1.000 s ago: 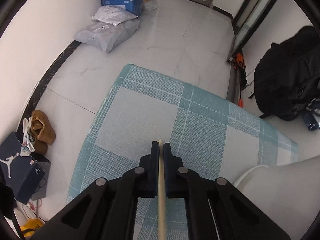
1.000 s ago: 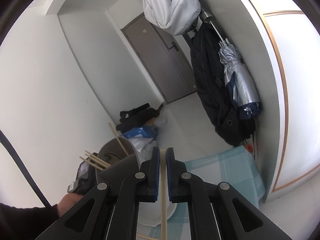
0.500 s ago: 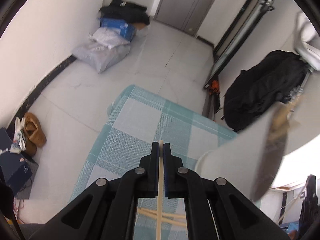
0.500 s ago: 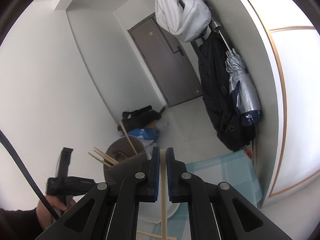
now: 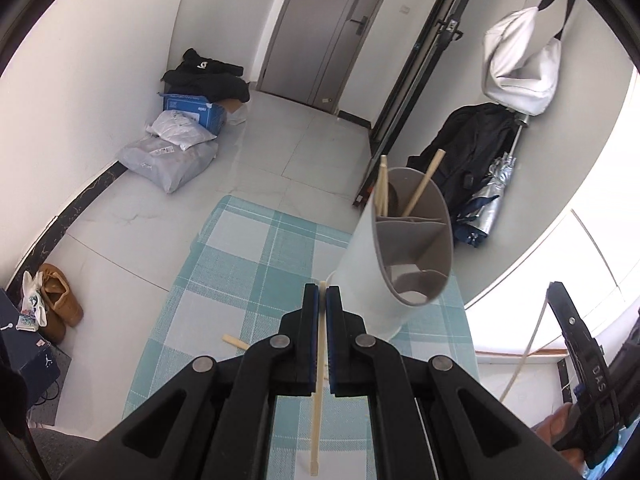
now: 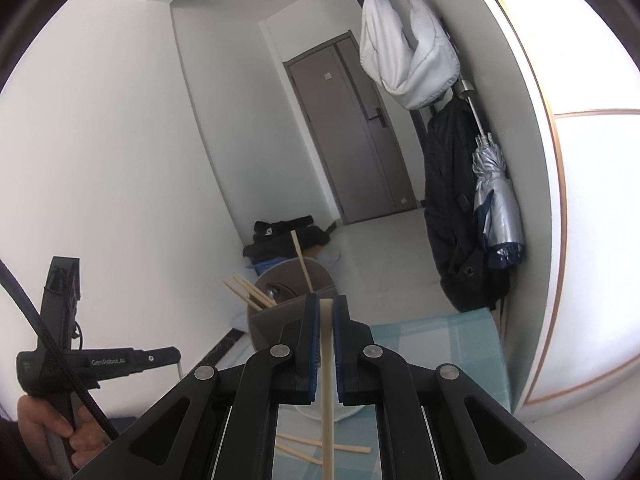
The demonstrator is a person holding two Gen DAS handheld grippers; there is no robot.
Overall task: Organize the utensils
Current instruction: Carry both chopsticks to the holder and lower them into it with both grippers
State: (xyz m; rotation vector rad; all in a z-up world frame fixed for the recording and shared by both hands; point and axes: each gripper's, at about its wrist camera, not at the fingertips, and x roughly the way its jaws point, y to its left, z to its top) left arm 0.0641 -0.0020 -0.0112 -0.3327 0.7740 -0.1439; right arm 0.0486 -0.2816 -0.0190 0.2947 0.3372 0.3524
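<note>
Holding: we are pinching one chopstick (image 5: 318,380) in the left gripper (image 5: 321,300), another chopstick (image 6: 327,360) in the right gripper (image 6: 326,312); jaws pressed on each.
Holder (image 5: 400,264): standing on the checked desk (image 5: 240,272), just ahead.
Risking: we are judging a tip could strike the rim, tipping it.
Views: left is showing the dividers; right is showing loose chopsticks (image 6: 304,442).

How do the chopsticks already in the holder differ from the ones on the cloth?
The chopsticks in the holder lean upright with tips above the rim; the chopsticks on the cloth lie flat and crossed. The first sit inside a compartment; the second lie loose beside the holder's base. Both look like pale wood.
</note>
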